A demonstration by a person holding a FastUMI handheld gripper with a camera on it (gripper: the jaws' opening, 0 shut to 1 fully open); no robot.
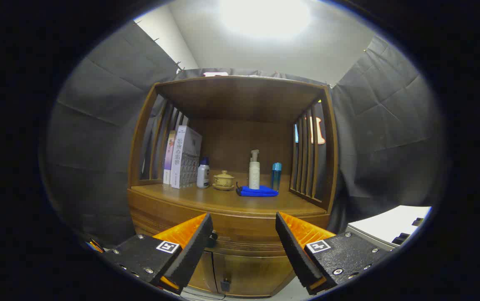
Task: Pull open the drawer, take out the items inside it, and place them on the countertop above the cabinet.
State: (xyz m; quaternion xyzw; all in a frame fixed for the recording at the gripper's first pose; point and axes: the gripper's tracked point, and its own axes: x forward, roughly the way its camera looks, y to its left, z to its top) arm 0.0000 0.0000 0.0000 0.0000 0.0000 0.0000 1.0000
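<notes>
A wooden cabinet point(231, 234) stands ahead, its drawer front point(244, 234) closed, seen between my fingers. A small dark knob point(213, 237) shows just beside my left finger. My gripper point(244, 223) is open, fingers wide apart, with nothing between them but the drawer front further on. Above the drawer lies the countertop point(231, 200), inside an open wooden shelf bay. The drawer's contents are hidden.
On the countertop stand books point(181, 159) at the left, a white bottle point(203, 173), a small clay lidded cup point(224, 179), a pump bottle point(254, 171) on a blue cloth point(258, 191), and a blue bottle point(276, 175). Slatted sides enclose it. A white table point(390, 225) sits right.
</notes>
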